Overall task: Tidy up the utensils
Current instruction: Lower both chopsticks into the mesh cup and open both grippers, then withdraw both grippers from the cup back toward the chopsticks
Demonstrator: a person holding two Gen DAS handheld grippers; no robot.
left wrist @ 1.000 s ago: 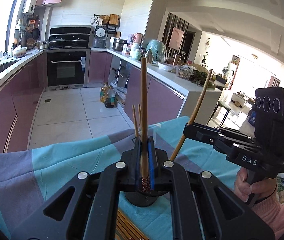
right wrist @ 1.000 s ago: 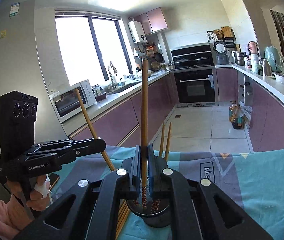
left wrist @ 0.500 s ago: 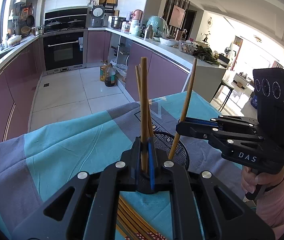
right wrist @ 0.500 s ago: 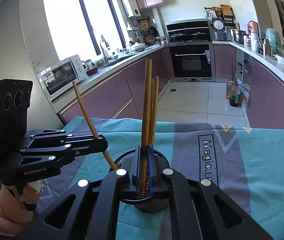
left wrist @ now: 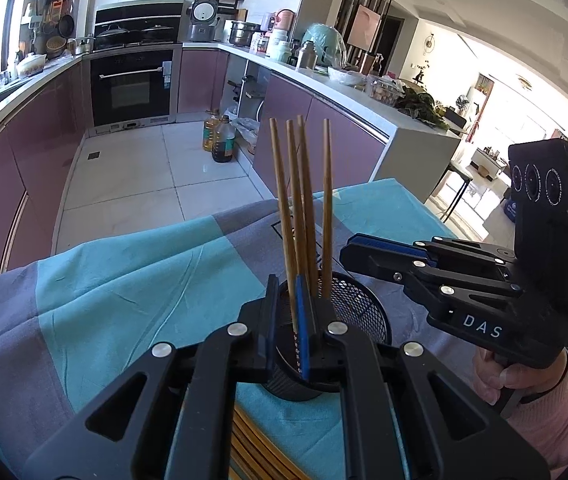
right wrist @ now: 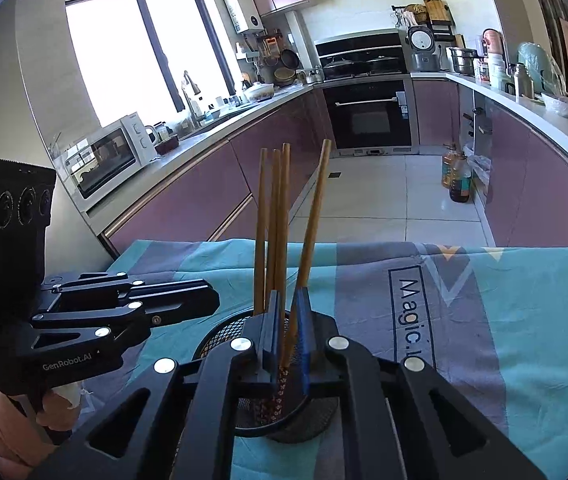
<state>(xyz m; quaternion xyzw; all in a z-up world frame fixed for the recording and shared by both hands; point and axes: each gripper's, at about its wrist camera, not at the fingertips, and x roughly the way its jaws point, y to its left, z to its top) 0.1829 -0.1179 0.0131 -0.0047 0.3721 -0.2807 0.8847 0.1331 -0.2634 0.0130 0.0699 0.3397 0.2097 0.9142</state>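
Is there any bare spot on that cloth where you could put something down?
Yes: the tablecloth lies bare right of the mesh holder, past the printed lettering. It is crowded at the holder, where four chopsticks and both grippers meet.

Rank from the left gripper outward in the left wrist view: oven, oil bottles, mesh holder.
1. mesh holder, right at the left gripper tips
2. oil bottles, on the floor past the table
3. oven, far wall
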